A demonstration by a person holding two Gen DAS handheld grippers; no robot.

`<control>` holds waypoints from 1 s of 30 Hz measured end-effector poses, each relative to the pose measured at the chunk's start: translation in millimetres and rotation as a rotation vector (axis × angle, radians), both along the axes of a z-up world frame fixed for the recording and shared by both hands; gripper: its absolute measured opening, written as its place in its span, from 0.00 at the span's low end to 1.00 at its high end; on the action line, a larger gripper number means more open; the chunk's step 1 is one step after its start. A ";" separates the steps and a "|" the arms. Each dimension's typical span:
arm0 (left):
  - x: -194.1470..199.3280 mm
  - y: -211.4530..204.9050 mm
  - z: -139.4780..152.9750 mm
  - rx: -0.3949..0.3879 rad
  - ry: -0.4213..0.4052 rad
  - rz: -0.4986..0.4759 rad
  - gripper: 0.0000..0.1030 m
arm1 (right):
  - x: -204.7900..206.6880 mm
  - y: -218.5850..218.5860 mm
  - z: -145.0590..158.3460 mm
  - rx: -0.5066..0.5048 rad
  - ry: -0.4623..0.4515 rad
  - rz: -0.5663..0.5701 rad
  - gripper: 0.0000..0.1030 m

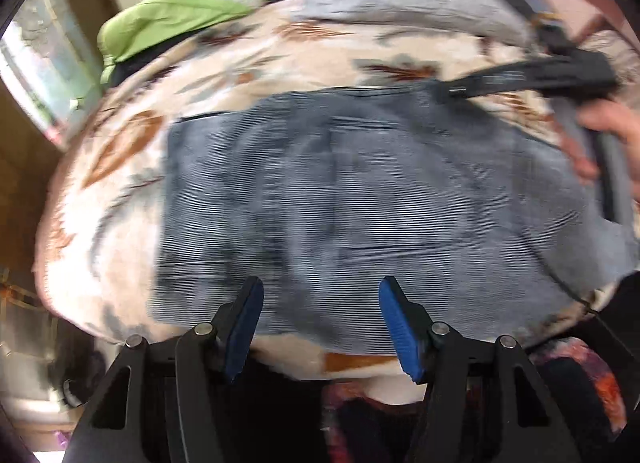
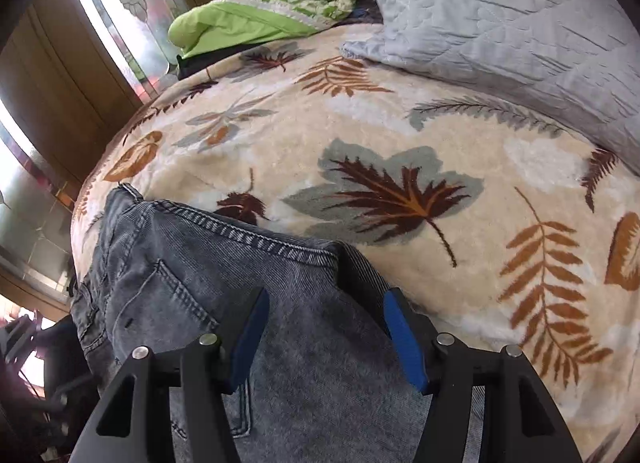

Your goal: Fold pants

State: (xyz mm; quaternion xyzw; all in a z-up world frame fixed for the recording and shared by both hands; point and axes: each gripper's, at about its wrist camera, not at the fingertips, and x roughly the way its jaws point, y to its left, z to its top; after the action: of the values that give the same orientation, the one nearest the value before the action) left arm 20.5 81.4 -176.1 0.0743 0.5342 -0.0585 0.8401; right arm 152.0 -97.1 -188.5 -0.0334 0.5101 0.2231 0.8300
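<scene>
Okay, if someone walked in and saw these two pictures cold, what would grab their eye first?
Probably the grey-blue jeans, folded into a compact stack on the near part of the bed, back pocket up. Next, the cream blanket with big brown and grey leaves beneath them, and the grey quilt bunched at the far right. Both hand-held grippers, left and right, hang open above the denim, blue pads apart, gripping nothing.

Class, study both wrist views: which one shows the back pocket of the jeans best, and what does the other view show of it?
The right wrist view: the back pocket is sharp there, its stitched edges plain on the jeans. In the left wrist view, motion blur smears the jeans; only faint seam lines show, and no pocket can be made out for certain.
</scene>
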 end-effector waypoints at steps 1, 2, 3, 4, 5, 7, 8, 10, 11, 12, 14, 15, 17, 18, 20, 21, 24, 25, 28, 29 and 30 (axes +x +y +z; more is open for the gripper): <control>-1.1 -8.0 -0.8 -0.005 0.003 -0.012 0.60 | 3.6 2.8 -3.7 -0.011 0.011 0.012 0.60; 0.3 -14.5 -4.8 -0.016 0.015 -0.029 0.60 | 7.2 5.5 -8.0 -0.015 0.028 0.027 0.56; 4.6 -19.1 -10.0 -0.029 0.026 -0.042 0.60 | 10.2 8.3 -12.4 -0.007 0.052 0.047 0.46; 7.2 -21.4 -15.5 -0.036 0.033 -0.049 0.60 | 12.7 12.6 -15.8 -0.004 0.074 0.070 0.37; 10.2 -26.0 -23.7 -0.016 0.042 -0.048 0.60 | 14.0 16.8 -18.8 -0.026 0.084 0.088 0.25; 19.4 -28.0 -36.3 0.010 0.045 -0.034 0.60 | 15.3 24.5 -24.0 -0.111 0.077 0.102 0.19; 24.8 -27.4 -39.0 0.013 0.021 -0.031 0.62 | 16.7 25.7 -24.9 -0.123 0.076 0.100 0.17; 36.0 -29.2 -40.5 0.028 0.007 -0.032 0.63 | 19.9 28.9 -23.5 -0.156 0.047 0.090 0.16; 44.0 -31.1 -40.9 0.035 0.009 -0.033 0.63 | 21.6 31.8 -23.2 -0.177 0.028 0.085 0.15; 48.2 -33.8 -40.7 0.045 0.005 -0.034 0.64 | 24.3 34.1 -24.1 -0.194 0.018 0.077 0.14; 52.5 -43.6 -39.4 0.065 -0.014 -0.038 0.65 | 31.9 35.4 -27.3 -0.201 0.020 0.049 0.14; 53.3 -46.4 -39.2 0.070 -0.020 -0.039 0.65 | 35.6 33.8 -27.7 -0.187 0.016 0.030 0.14; 50.7 -52.5 -36.9 0.090 -0.012 -0.051 0.65 | 41.7 28.9 -25.7 -0.152 -0.003 -0.004 0.14; 45.8 -55.1 -35.1 0.100 -0.007 -0.063 0.65 | 43.6 25.7 -25.7 -0.126 0.007 -0.013 0.14; 40.9 -52.4 -34.6 0.097 0.016 -0.065 0.65 | 40.1 17.2 -21.4 -0.070 0.015 -0.012 0.15; 38.0 -40.5 -33.2 0.084 0.029 -0.063 0.65 | 37.3 10.1 -16.8 -0.035 0.026 -0.019 0.15; 23.1 -37.8 -18.3 0.068 0.027 -0.080 0.65 | 22.7 -30.6 8.6 0.100 0.009 -0.098 0.16; 17.1 -41.5 -10.6 0.065 0.012 -0.094 0.65 | 17.0 -47.7 16.9 0.142 0.001 -0.134 0.16; 4.9 -60.9 8.1 0.024 -0.038 -0.169 0.65 | -11.7 -109.9 30.3 0.203 0.020 -0.261 0.16; 1.3 -70.0 13.4 0.017 -0.053 -0.203 0.65 | -22.8 -124.8 30.9 0.194 0.028 -0.285 0.16; -0.3 -79.8 15.8 0.024 -0.070 -0.233 0.65 | -38.3 -142.8 31.0 0.180 0.038 -0.308 0.16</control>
State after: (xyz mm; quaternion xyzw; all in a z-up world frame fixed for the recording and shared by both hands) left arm 20.2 1.6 -160.4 0.1479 0.4929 -0.1467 0.8448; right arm 113.7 -239.9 -157.5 0.1238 0.5028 0.1386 0.8442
